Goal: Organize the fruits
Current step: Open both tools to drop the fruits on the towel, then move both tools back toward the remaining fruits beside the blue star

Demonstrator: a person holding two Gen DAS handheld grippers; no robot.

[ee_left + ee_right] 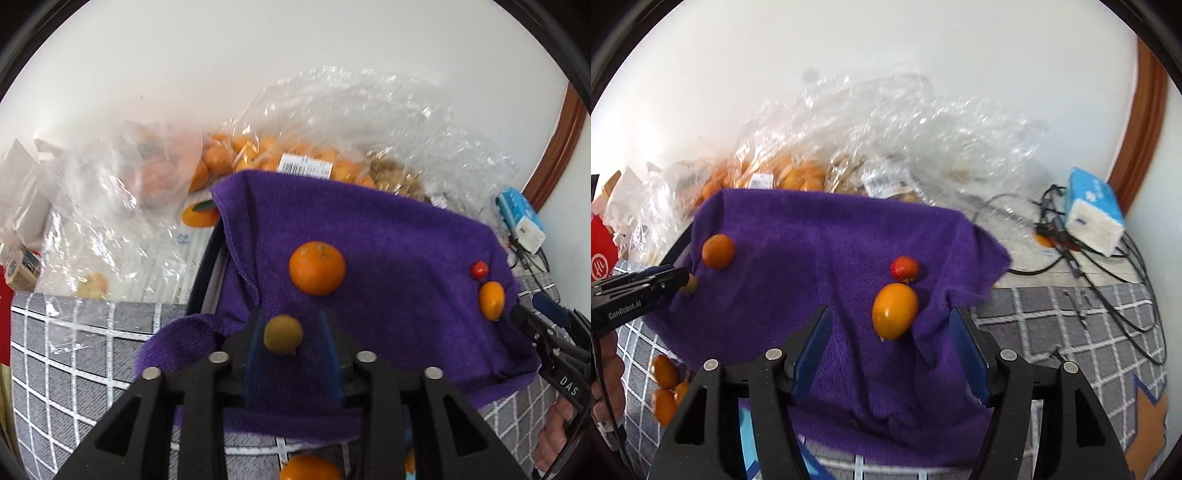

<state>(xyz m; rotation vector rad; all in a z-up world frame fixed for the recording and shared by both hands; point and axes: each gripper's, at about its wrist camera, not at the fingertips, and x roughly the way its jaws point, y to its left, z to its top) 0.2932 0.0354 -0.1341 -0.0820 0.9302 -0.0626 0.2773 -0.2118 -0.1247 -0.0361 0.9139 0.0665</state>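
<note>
A purple towel (388, 229) (820, 240) lies draped over a black-rimmed holder (207, 266). On it rest a mandarin (317, 267) (718, 251), a small red fruit (479, 268) (904, 267) and an oval orange kumquat (492, 300) (894, 310). My left gripper (290, 317) (674, 282) stands over the towel's near left part. A small olive-brown fruit (283, 334) (690, 285) sits between its blue pads, touching the left one, with a gap to the right one. My right gripper (890, 325) (532, 312) is open wide, the kumquat just ahead between its fingers, untouched.
Clear plastic bags of mandarins (258, 155) (798, 173) pile up against the wall behind. A blue tissue pack (1093, 210) and black cables (1108, 266) lie at the right. Loose kumquats (665, 369) and a mandarin (310, 469) sit on the grey checked cloth (74, 350).
</note>
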